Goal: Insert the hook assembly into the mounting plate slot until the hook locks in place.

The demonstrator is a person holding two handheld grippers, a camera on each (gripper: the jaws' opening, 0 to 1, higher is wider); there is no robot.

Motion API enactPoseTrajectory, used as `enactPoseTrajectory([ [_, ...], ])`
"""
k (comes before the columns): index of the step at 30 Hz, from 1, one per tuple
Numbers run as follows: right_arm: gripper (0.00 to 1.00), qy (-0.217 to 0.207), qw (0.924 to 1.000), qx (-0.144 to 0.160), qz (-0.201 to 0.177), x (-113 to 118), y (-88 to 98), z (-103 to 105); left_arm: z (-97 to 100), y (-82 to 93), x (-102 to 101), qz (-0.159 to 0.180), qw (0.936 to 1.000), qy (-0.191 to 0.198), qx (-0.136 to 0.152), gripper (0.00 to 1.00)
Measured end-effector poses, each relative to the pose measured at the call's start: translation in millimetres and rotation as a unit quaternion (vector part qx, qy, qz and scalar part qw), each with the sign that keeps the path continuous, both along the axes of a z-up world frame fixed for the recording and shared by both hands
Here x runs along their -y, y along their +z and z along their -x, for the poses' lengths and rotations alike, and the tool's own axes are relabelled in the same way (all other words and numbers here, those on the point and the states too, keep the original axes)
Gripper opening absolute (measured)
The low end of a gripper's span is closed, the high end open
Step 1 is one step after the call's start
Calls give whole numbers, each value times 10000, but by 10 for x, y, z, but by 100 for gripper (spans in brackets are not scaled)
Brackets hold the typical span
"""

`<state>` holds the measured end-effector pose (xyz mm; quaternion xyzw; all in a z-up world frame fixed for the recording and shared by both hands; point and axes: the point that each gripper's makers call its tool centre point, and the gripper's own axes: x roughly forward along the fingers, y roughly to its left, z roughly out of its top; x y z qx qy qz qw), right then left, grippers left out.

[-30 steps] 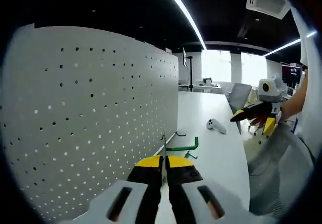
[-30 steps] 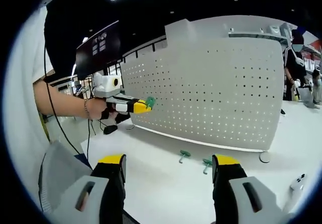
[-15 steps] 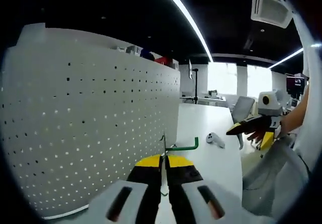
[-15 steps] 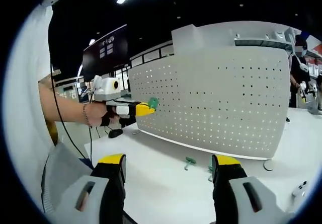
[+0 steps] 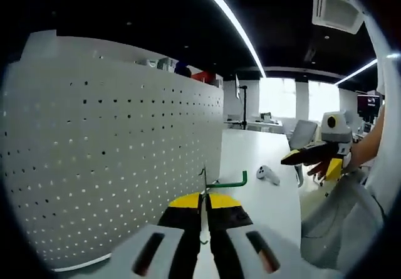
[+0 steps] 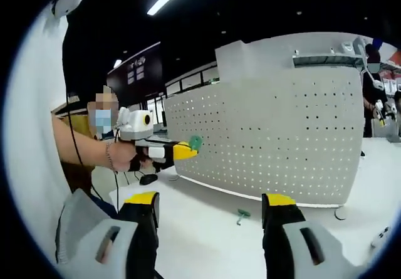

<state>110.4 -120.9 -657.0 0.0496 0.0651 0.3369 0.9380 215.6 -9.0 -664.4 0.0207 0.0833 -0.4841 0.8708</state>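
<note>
We list the left gripper (image 5: 203,199) at the bottom centre of the left gripper view: yellow-tipped black jaws pressed together on a green bent-wire hook with a thin metal upright (image 5: 227,183). The hook's green arm runs right from the jaw tips and turns up at its end. In the right gripper view the same gripper (image 6: 186,149) sits at mid left, held in a person's hand (image 6: 128,155), with the green hook (image 6: 195,142) showing at its yellow tips, just beside the left edge of the board; we cannot tell whether they touch.

We list a large white perforated metal pegboard standing upright (image 5: 113,160), taking the left half of the left gripper view, and in the right gripper view (image 6: 282,141) spanning centre to right.

We list the right gripper (image 6: 210,202) along the bottom of its own view, jaws spread wide with nothing between them. In the left gripper view it (image 5: 308,156) appears at mid right, held by a hand.

We list a white tabletop (image 6: 207,229) under the board, and on it a second small green hook piece (image 6: 242,215) lying at lower centre, near the board's foot.

We list a small white handheld controller (image 5: 268,174) lying on the table, right of centre in the left gripper view.
</note>
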Motion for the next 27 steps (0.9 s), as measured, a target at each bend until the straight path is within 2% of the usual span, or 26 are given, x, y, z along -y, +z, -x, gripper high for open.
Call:
enactPoseTrajectory([
  [2,65,33,9998,158,-111,-25,78,-2,10,2,6,1,10000,-1,2,2],
  [8,64,64,9996,224,-162,-52,127,-19,12,2,9,17,10000,11,5,2],
  [15,58,78,9995,225,-198,-122,134,-85,41,-2,39,8,10000,10,17,2],
  [18,54,80,9990,243,-372,-165,186,-135,58,2,56,30,10000,4,9,2],
  [27,51,190,9988,174,-409,-367,170,-269,80,30,102,5,10000,-41,81,2],
])
